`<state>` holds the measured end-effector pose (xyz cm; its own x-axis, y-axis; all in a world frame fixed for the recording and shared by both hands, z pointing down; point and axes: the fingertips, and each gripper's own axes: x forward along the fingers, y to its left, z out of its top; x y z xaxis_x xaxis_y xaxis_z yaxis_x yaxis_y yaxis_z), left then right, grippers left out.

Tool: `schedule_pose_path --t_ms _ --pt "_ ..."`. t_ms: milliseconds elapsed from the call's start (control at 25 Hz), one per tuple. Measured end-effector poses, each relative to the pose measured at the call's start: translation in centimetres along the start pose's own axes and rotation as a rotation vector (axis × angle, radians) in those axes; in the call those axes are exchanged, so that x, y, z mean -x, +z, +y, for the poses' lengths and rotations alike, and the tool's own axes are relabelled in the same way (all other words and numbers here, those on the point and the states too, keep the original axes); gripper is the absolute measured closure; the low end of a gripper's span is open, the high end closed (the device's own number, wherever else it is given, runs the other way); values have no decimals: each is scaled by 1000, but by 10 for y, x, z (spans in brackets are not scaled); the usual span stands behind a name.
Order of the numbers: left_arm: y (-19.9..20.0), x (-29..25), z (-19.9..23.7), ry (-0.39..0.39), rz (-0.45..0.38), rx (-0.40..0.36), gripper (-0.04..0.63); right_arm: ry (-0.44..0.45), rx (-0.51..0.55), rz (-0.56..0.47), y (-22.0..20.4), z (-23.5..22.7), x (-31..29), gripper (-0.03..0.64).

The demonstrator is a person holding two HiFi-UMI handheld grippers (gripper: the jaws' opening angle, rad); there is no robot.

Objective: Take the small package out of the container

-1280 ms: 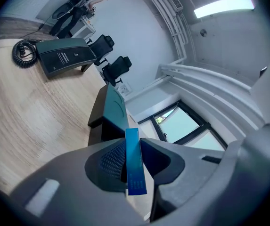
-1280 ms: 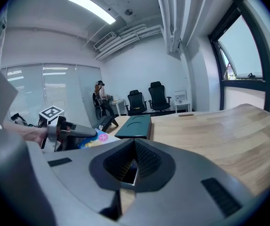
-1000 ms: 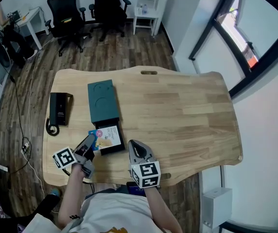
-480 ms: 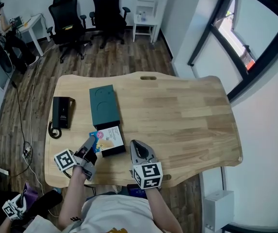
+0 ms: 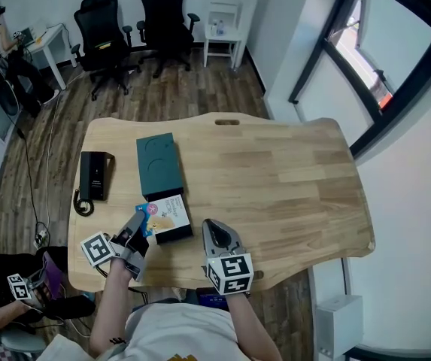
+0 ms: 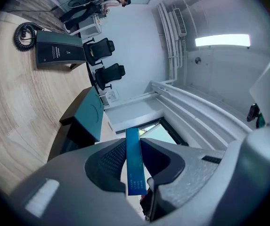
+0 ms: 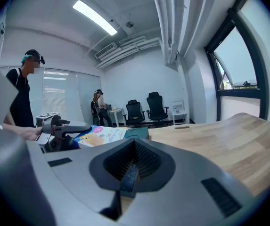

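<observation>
A teal lid [image 5: 158, 165] covers the far part of a black container [image 5: 176, 234] on the wooden table [image 5: 290, 179]. The small package [image 5: 165, 210], white and blue with a yellow picture, lies tilted over the container's open near end. My left gripper [image 5: 141, 221] is shut on the package's left corner. In the left gripper view the package's blue edge [image 6: 135, 164] stands between the two pads [image 6: 112, 160]. My right gripper [image 5: 213, 230] is shut and holds nothing, just right of the container near the table's front edge. The right gripper view shows the package [image 7: 102, 134] and the left gripper [image 7: 54, 128] at its left.
A black device with a coiled cable [image 5: 93, 173] lies at the table's left side. Two office chairs [image 5: 136, 21] and a white side table [image 5: 224, 22] stand behind the table. A person with another marker cube [image 5: 18, 288] crouches at the lower left. A window wall runs along the right.
Both grippers and the package stay almost where they were. A person with a marker cube has come into the lower left of the head view.
</observation>
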<state>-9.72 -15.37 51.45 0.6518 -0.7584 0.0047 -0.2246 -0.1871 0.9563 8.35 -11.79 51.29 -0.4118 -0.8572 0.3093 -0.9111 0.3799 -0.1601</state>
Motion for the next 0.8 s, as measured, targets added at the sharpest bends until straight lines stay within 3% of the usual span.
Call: schedule_pose_path --t_ms 800 --pt "-1 -1 7 4 14 16 499 -2 -13 3 -4 2 -2 612"
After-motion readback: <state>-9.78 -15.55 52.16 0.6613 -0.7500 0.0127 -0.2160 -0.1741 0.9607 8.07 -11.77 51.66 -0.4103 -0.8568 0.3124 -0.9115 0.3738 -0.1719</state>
